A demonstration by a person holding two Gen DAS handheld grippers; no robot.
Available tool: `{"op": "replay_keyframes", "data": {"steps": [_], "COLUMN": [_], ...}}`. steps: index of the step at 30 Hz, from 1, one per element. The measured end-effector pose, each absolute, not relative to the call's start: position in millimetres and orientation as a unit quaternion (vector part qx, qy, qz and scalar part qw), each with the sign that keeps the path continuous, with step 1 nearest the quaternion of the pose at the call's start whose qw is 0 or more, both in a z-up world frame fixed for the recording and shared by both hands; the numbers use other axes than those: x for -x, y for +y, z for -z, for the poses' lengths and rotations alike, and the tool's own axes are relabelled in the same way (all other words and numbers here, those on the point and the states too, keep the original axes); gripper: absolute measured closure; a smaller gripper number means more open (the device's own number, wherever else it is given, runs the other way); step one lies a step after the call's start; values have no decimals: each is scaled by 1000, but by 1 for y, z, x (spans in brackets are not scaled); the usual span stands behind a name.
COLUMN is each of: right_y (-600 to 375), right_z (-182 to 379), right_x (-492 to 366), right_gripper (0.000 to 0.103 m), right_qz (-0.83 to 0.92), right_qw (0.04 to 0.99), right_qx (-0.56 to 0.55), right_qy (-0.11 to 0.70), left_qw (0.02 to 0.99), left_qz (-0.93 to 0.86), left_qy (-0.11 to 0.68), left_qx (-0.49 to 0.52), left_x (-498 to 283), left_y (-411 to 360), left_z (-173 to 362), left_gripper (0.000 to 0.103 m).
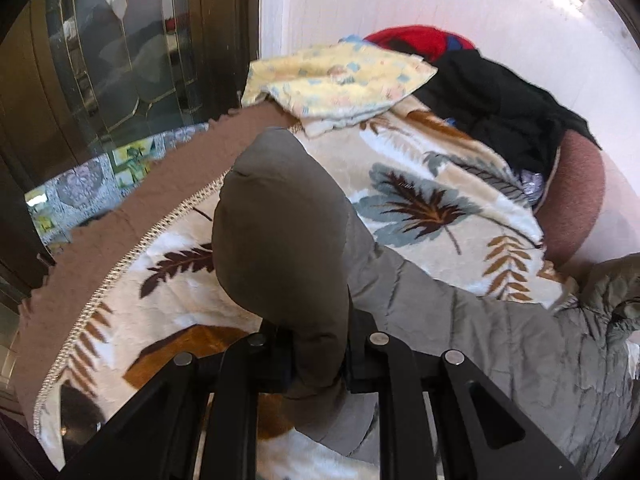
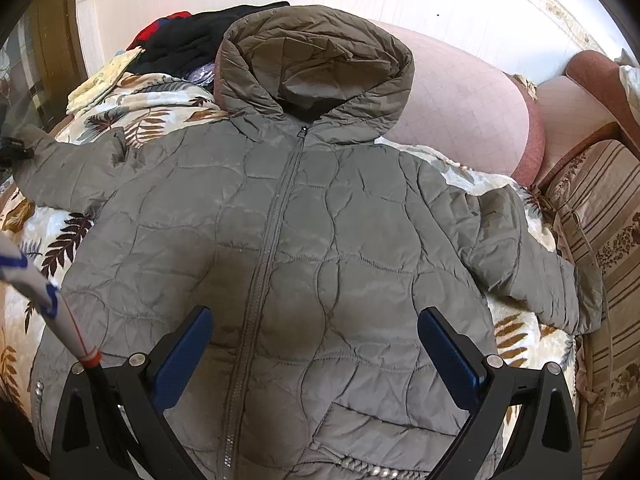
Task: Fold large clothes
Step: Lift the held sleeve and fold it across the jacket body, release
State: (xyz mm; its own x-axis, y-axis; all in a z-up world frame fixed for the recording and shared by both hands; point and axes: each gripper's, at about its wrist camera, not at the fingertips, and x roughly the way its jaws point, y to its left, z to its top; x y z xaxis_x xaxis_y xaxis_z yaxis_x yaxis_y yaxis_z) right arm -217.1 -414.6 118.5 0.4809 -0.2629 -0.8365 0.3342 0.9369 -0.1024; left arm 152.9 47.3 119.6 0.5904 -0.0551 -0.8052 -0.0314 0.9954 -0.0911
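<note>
A grey quilted hooded jacket (image 2: 304,240) lies face up and zipped on a leaf-print blanket (image 2: 132,108), hood toward the wall, both sleeves spread out. My left gripper (image 1: 316,356) is shut on the cuff of the jacket's left sleeve (image 1: 280,232), which bulges up between the jaws; the gripper also shows at the far left of the right wrist view (image 2: 14,148). My right gripper (image 2: 316,344) is open and empty above the jacket's lower front, blue pads (image 2: 182,356) either side of the zip.
A pile of clothes lies at the blanket's far end: a yellow patterned cloth (image 1: 336,80), black garments (image 1: 500,104), something red (image 1: 408,40). A glass door (image 1: 120,60) stands left. Pink cushions (image 2: 460,108) and a striped sofa (image 2: 600,220) lie right.
</note>
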Motion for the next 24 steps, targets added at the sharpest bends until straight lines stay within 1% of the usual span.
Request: {"op": "replay_keyframes", "data": {"steps": [6,12,18,24], "right_y": [-424,-437,-459,-481], "right_z": [-119,-119,-115,-113], "right_x": [226,243,251,263], "right_gripper": [0,0,0,0], "right_qz": [176,180,180,192], "right_qw": [856,854,849,844], "right_qx": [-43,-62,-79,-100], "right_qy": [484,484,491,491], "left_qw": [904,915,917,908], "left_qz": [28,70,140,221], "left_qy": [425,398,374,351], "left_qx": [32,5,-27,-61], "left_x": [-123,-89,-42,4], "left_y": [34,-3,-63,-143], "left_z": [-168,-208,-238,-262], "left_gripper": [87,87,87,88]}}
